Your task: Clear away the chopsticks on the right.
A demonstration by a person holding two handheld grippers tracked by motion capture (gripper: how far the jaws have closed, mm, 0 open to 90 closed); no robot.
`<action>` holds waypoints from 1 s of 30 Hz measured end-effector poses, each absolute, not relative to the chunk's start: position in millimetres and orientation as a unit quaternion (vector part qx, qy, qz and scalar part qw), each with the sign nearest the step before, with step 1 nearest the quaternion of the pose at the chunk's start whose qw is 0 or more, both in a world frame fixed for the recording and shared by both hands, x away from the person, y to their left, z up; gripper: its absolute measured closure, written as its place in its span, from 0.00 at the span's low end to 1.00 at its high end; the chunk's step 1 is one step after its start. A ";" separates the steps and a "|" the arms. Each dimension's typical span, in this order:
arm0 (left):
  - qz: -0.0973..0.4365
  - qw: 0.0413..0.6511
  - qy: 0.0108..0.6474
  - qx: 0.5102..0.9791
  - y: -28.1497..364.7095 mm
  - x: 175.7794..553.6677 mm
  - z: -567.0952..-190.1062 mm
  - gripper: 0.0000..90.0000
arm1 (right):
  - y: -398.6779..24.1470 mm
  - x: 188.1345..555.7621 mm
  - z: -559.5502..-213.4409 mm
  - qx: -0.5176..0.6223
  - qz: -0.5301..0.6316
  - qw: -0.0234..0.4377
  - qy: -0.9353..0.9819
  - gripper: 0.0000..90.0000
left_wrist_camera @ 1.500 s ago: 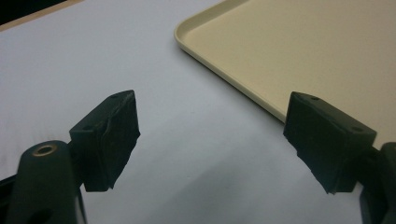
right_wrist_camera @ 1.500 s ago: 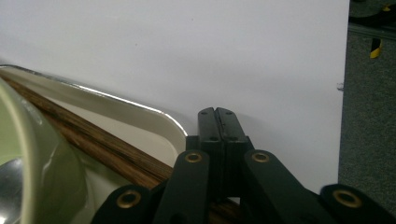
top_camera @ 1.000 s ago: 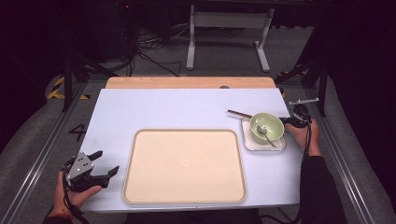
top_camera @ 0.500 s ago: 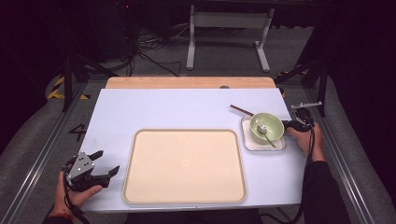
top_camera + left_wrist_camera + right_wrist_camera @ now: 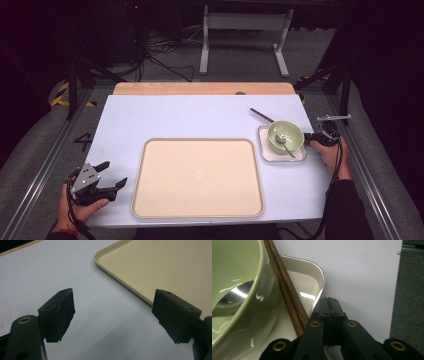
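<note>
Dark floor and cables lay behind the pale blue table, where a beige tray sat near the front edge. At the right, a green bowl holding a spoon stood on a small white dish. The right gripper, jaws pressed together, met that dish's rim beside a wooden chopstick. The left gripper rested with jaws apart beside the tray.

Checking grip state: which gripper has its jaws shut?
The right gripper, beside the white dish: its jaws are pressed together with nothing between them. The left gripper near the tray stands wide open.
</note>
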State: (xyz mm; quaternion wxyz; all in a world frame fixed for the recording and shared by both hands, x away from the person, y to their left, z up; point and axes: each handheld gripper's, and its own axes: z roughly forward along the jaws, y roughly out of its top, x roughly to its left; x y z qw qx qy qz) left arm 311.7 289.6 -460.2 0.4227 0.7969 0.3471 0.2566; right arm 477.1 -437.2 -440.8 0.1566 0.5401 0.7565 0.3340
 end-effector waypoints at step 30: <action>0.255 0.423 0.346 0.798 289.8 310.7 -460.6 0.21 | -443.3 456.5 -424.7 0.497 0.380 0.154 0.764 0.83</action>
